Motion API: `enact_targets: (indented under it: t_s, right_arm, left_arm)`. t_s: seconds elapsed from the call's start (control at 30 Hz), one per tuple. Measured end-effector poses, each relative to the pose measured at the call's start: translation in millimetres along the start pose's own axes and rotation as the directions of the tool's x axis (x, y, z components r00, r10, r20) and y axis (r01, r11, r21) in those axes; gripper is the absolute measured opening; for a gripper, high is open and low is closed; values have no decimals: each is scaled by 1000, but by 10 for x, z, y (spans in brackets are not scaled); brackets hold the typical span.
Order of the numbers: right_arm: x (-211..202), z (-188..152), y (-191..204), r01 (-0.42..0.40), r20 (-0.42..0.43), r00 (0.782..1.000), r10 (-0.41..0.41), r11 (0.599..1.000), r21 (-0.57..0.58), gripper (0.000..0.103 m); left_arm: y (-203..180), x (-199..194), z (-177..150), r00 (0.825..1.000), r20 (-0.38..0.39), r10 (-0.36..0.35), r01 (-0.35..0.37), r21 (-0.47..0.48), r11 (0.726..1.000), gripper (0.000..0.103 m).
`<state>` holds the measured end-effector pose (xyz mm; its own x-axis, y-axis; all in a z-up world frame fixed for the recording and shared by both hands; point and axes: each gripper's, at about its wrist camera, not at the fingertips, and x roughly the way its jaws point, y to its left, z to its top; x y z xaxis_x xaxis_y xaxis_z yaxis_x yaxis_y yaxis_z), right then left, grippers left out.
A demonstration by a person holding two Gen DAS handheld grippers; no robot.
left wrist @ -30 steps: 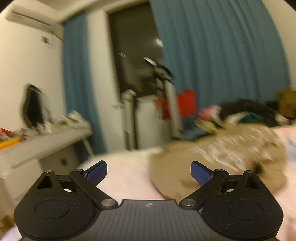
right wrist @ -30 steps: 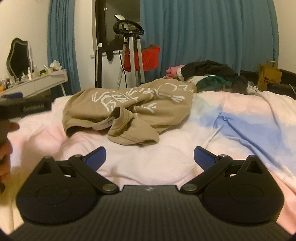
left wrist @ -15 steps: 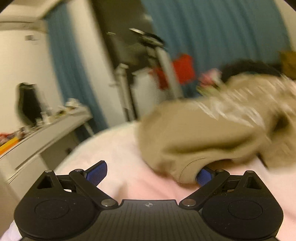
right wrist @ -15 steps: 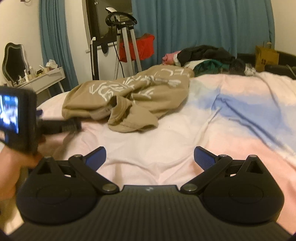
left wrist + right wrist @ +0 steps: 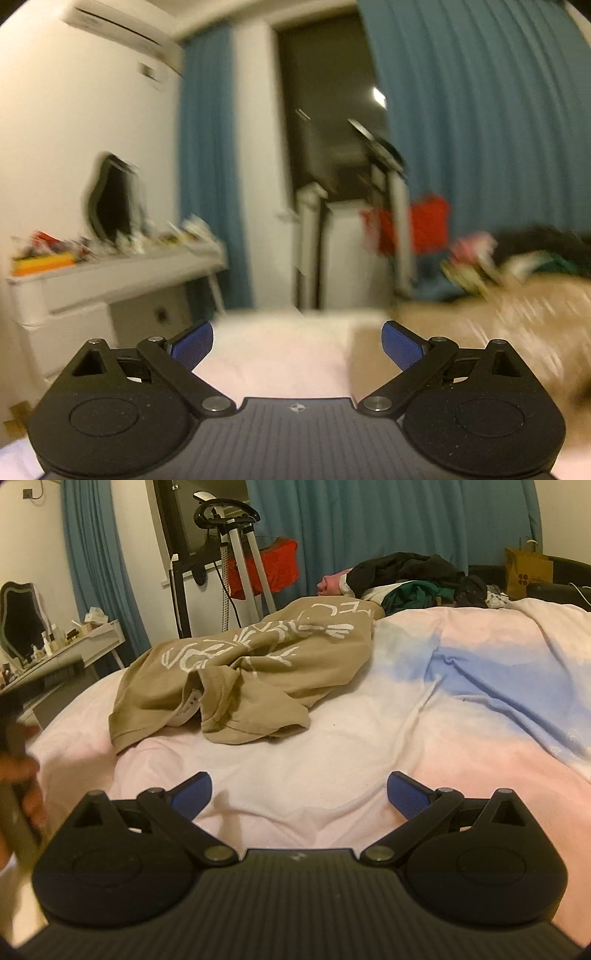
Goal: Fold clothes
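Note:
A crumpled tan T-shirt (image 5: 251, 679) with white print lies on the pink and blue bed sheet (image 5: 388, 738), collar label showing. My right gripper (image 5: 299, 794) is open and empty, low over the sheet, a short way in front of the shirt. My left gripper (image 5: 297, 345) is open and empty above the bed's left part; the tan shirt (image 5: 480, 332) shows blurred to its right, apart from the fingers. The hand and handle of the left gripper (image 5: 14, 768) show at the left edge of the right wrist view.
A pile of dark and coloured clothes (image 5: 413, 576) lies at the bed's far end. A white dresser (image 5: 110, 280) with bottles and a mirror stands left of the bed. A garment steamer stand (image 5: 236, 554), a red bag and a brown paper bag (image 5: 528, 568) stand near the blue curtains.
My left gripper swung in over the shirt's edge half a second ago and has pulled back left and up. My right gripper moved slightly closer to the shirt. Both stayed open.

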<state>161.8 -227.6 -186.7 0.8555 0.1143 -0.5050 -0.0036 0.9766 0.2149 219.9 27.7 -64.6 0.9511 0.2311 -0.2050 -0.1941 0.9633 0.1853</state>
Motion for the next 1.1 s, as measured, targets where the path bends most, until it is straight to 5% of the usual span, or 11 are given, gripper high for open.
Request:
enact_targets:
  t_s: [0.13,0.3,0.4,0.53,0.67,0.73,0.87,0.97,1.1]
  right_arm:
    - [-44,12,11,-2,5,1000,2,1000,-4,103]
    - [-56,-2,16,-7,-4,1000,7,1000,-6,103]
    - [-43,-10,1,-7,-14,1000,7,1000,1,103]
    - [-17,-24,-11,-7,-25,1000,8,1000,15,103]
    - [8,-42,-2,-6,-33,999,6,1000,12,103]
    - [14,-40,-8,-6,-32,999,7,1000,14,103]
    - [21,-23,-28,-2,-24,1000,3,1000,20,103]
    - [11,-1,-32,-6,-11,1000,6,1000,24,103]
    - [-36,12,-26,-7,8,1000,6,1000,12,103]
  left_arm:
    - [-55,-175,-209,971,-115,-210,221,99,970,99]
    - [-454,-159,-412,956,-172,-237,283,338,897,101]
    - [-555,15,-470,952,-203,-228,289,358,888,103]
    - [-526,230,-425,986,-152,-74,118,301,946,103]
    - [-293,510,-302,979,-164,121,-101,125,987,103]
    - [-139,570,-241,970,-127,208,-199,76,977,103]
    - [229,403,-47,908,35,418,-419,1,908,95]
    - [519,263,113,913,84,400,-396,-60,916,98]
    - [674,29,71,973,11,232,-232,-4,973,100]
